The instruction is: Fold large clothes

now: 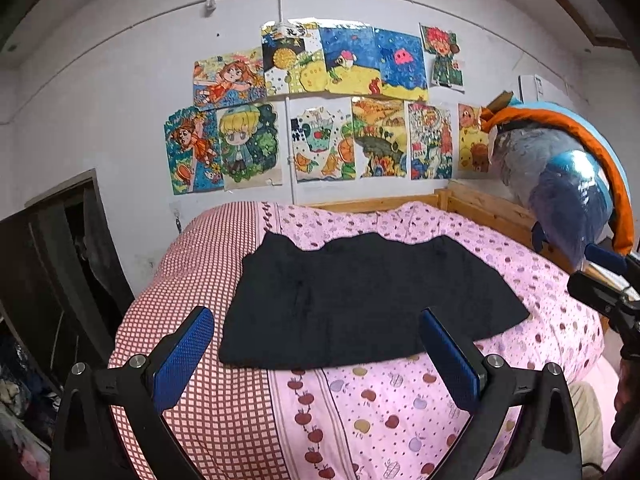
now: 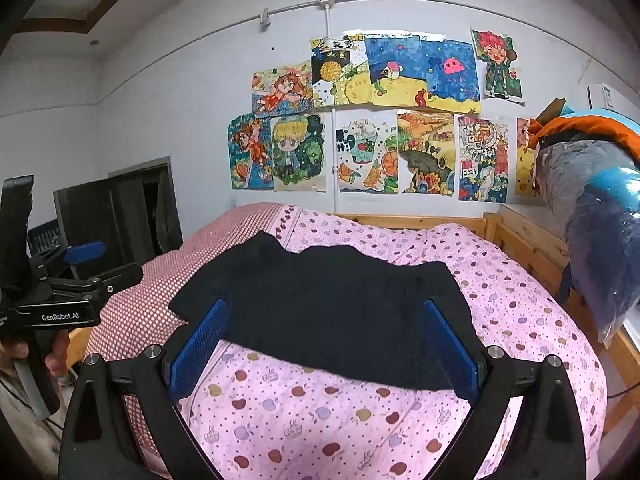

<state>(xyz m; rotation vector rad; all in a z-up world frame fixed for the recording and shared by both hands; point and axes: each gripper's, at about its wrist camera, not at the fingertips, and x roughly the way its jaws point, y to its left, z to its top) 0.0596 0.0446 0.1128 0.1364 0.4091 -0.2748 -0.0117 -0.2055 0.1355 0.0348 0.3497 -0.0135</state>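
So the black garment [image 1: 360,300] lay flat mid-quilt [image 1: 400,400], both the left gripper [image 1: 316,356] and right gripper [image 2: 324,348] hung spread wide and empty at its near edge, and I'd have pinched both near corners evenly before folding.

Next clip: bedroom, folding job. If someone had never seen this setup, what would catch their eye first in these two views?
Probably the black garment spread flat across the middle of the pink apple-print quilt, dark against the bright bedding. Next, the cluster of colourful drawings taped to the white wall behind the bed. In front, the left gripper and right gripper hover open above the garment's near edge, touching nothing.
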